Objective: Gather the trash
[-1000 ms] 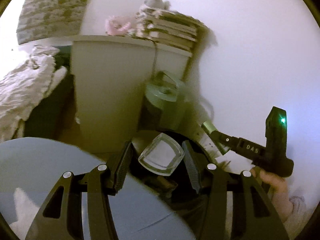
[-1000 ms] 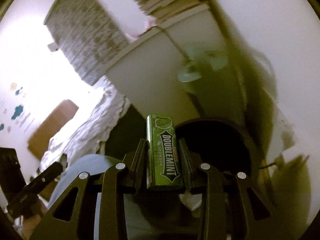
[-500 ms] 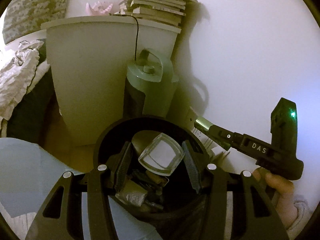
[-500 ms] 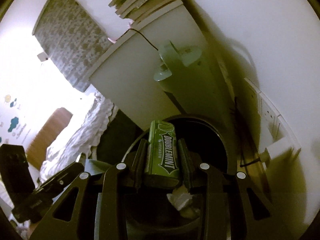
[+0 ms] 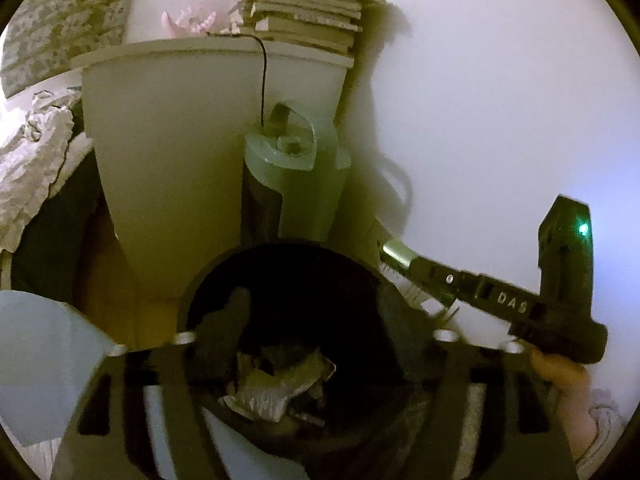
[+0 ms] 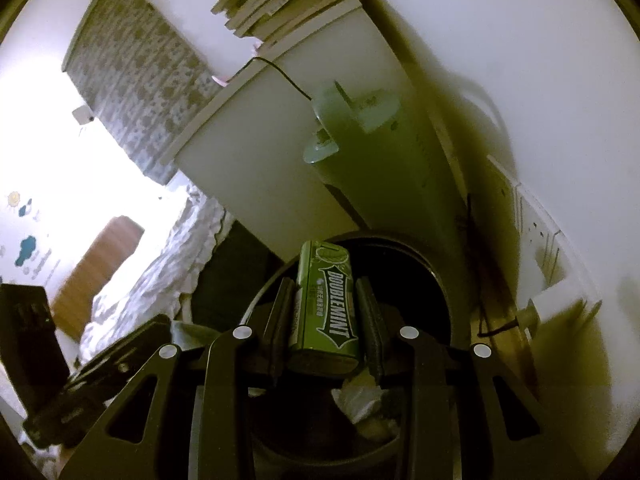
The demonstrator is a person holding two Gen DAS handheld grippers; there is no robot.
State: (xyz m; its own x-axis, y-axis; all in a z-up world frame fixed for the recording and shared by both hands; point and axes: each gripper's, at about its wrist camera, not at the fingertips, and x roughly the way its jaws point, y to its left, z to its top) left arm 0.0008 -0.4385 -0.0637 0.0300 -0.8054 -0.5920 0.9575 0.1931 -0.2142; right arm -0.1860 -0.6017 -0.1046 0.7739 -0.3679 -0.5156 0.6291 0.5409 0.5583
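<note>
My left gripper (image 5: 316, 320) had just spread wide over the black bin (image 5: 200, 280), nothing between its fingers, while the right gripper (image 6: 325, 312) clamped the Doublemint pack (image 6: 326, 304) above the rim (ready, I judged, to drop).

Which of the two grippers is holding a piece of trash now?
The right gripper: its pads clamp the green Doublemint pack. The left gripper stands open and empty.

1. We saw a white cabinet (image 5: 192, 152) against a plain white wall (image 5: 500, 100).
2. A stack of books (image 5: 304, 16) lay on top of it.
3. Rumpled bedding (image 6: 160, 264) and a patterned curtain (image 6: 136, 92) stood in bright light at the left.
</note>
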